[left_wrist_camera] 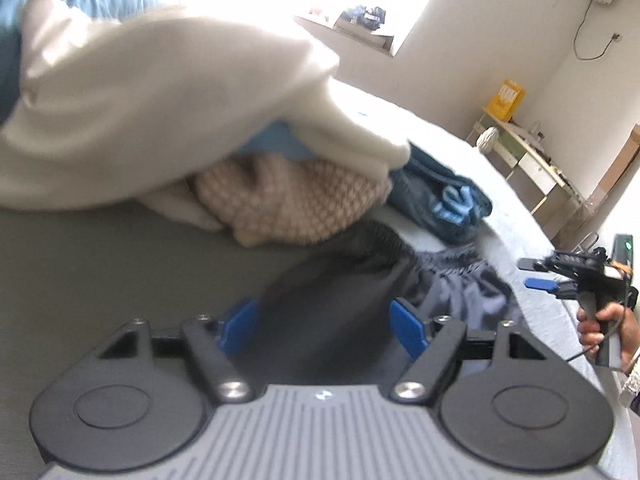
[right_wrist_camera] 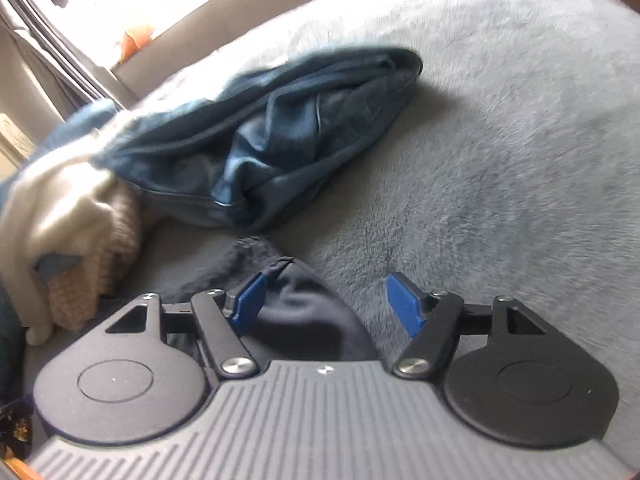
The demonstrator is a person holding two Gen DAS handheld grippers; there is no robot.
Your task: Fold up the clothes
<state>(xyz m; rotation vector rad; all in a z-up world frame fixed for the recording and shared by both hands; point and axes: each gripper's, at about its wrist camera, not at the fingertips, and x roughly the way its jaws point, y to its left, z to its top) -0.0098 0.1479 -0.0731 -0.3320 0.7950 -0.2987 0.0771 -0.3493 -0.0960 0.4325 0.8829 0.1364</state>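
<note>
A dark navy garment with an elastic waistband (left_wrist_camera: 360, 276) lies crumpled on the grey bed cover (left_wrist_camera: 460, 152). My left gripper (left_wrist_camera: 326, 326) is open just above it, its blue pads either side of the dark cloth. My right gripper (right_wrist_camera: 328, 306) is open too, over the garment's other end (right_wrist_camera: 308, 312). The right gripper also shows at the right edge of the left wrist view (left_wrist_camera: 538, 274), held in a hand. A cream garment (left_wrist_camera: 160, 100), a beige knit (left_wrist_camera: 288, 200) and a teal garment (right_wrist_camera: 272, 136) lie in a pile beyond.
The fluffy grey cover (right_wrist_camera: 500, 140) spreads to the right. A desk with a yellow box (left_wrist_camera: 506, 98) stands against the far wall. A bright window sill (left_wrist_camera: 352, 28) is behind the bed.
</note>
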